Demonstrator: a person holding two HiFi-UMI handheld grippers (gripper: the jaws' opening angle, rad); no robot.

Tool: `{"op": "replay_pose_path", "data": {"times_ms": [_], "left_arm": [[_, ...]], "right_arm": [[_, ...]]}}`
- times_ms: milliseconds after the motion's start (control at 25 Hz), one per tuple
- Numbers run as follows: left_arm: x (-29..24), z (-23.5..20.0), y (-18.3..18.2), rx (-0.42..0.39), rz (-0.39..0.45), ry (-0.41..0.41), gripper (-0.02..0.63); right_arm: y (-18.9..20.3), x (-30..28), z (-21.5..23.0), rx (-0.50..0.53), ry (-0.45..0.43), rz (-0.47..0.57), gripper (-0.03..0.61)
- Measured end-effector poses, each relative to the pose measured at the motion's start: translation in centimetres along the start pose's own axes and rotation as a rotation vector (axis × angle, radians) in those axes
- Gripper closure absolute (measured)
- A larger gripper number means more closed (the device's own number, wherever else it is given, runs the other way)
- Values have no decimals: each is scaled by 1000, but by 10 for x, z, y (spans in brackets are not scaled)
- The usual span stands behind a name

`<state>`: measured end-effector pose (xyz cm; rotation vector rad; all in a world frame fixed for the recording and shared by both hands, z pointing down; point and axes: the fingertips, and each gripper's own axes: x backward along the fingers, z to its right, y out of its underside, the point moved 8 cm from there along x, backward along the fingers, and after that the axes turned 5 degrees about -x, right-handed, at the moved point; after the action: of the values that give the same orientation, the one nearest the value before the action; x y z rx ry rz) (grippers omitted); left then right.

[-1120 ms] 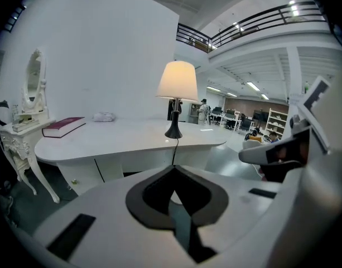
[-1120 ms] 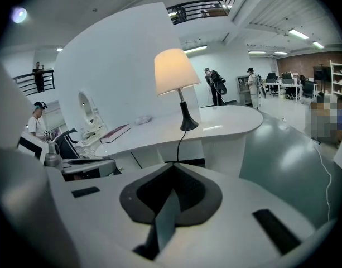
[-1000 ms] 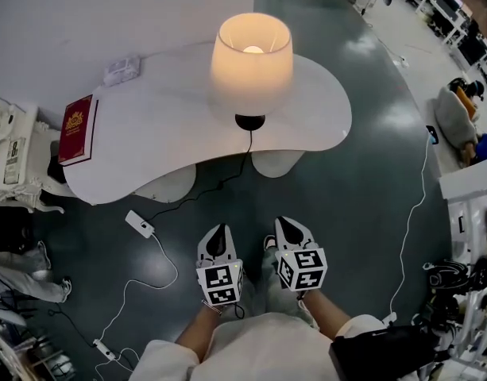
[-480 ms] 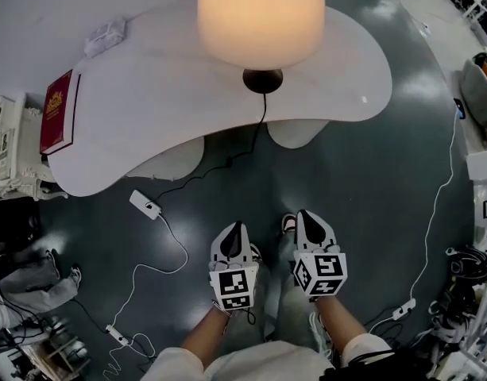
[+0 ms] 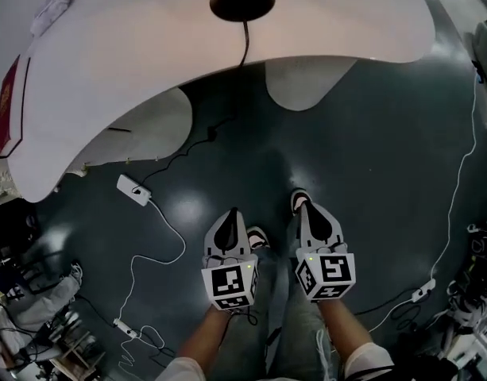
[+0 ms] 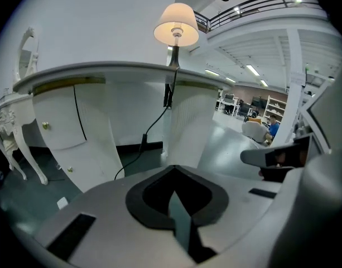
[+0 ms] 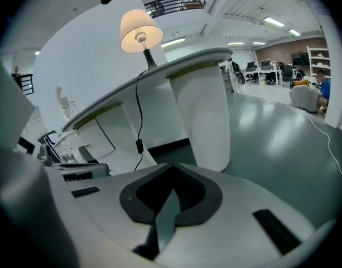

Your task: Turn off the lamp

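Both the left gripper (image 5: 232, 215) and the right gripper (image 5: 310, 211) are pressed shut and hold nothing, down below the white table (image 5: 148, 94). The lamp (image 6: 176, 24) glows on top of it. Its cord (image 5: 245, 42) hangs loose; a careless tug there could pull the lamp over.

- Floor (image 5: 386, 173): dark grey-green, glossy, with pale reflections.
- Table (image 5: 132, 70): white, curved top on two broad white pedestals (image 5: 307, 86); far side.
- Wall (image 6: 92, 27): plain white, behind the table.
- Ceiling strip lights (image 7: 275, 22): lit, far right.
- Railing (image 6: 260, 3): dark bars, upper gallery.
- Shelving (image 7: 317, 54): white, far right.
- Adapter box (image 5: 133, 190): white, on a white cable, on the floor near left.
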<state>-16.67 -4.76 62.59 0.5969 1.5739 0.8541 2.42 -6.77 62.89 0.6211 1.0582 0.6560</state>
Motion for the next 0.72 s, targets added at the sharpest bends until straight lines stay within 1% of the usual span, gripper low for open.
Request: {"op": "replay_pose_path", "data": {"times_ms": [80,200,440,720], "left_arm": [[-16,1,11,15,-5,-4,617],[-32,4,15,23,6,-11,617],[-42,5,2,24,30,-23,617],[-61,-2,-12,-4,26,-34,617]], "right_arm": [[10,-10,7,-1,-2,3,580],[18,-18,11,9,-11,1,580],[11,-20,10,25,-24,0,580],[7,-33,15,1,-5,9,580]]}}
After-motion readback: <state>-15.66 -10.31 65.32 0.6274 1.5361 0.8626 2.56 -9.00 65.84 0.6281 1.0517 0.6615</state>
